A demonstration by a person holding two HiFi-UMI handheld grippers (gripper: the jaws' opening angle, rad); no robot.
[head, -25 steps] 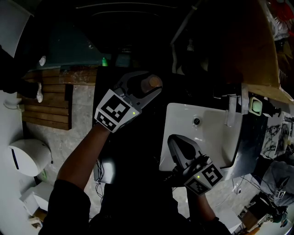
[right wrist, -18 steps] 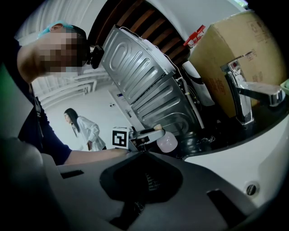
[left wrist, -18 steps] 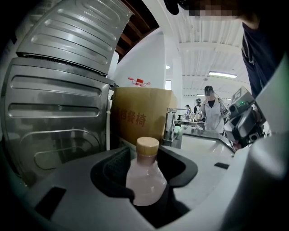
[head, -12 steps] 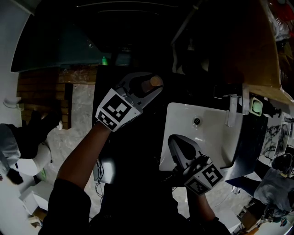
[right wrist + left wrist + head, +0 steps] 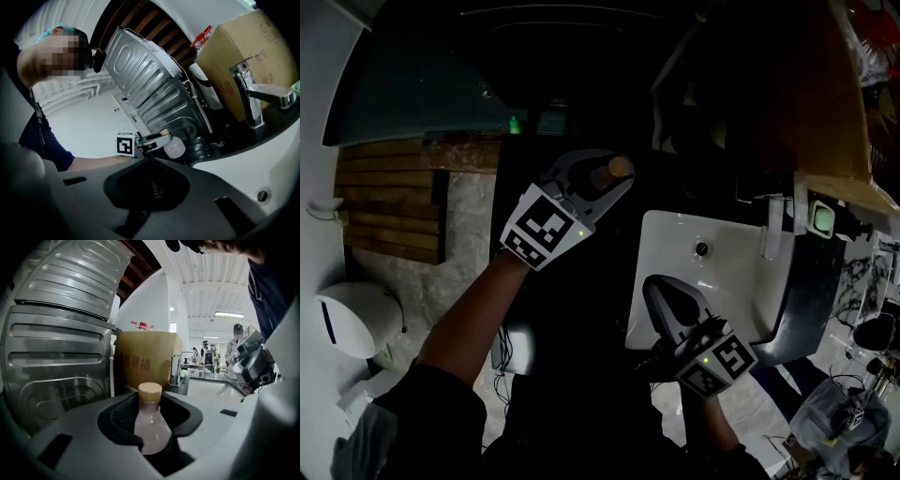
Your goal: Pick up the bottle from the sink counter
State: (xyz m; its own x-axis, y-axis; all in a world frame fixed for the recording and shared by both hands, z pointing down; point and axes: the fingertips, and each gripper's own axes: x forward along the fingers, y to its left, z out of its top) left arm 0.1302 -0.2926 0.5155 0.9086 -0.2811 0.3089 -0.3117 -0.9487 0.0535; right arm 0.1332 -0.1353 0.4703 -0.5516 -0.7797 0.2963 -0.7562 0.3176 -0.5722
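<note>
Brown cardboard box (image 5: 145,359) at the back has red Chinese writing, too blurry to read. The bottle (image 5: 151,425) is cloudy pink with a tan cap, at the dark counter (image 5: 225,138) left of the white sink (image 5: 741,281). The left gripper (image 5: 607,171) has just been closing its jaws and squeezes the bottle. The right gripper (image 5: 656,286), nearer, has its jaws pressed together with nothing in them.

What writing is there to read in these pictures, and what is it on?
"餐椅" (probably; the red characters before it are unclear): printed on the cardboard box.
Bottle: no label or print to be seen.
Marker cube: a black-and-white square pattern, no words.
</note>
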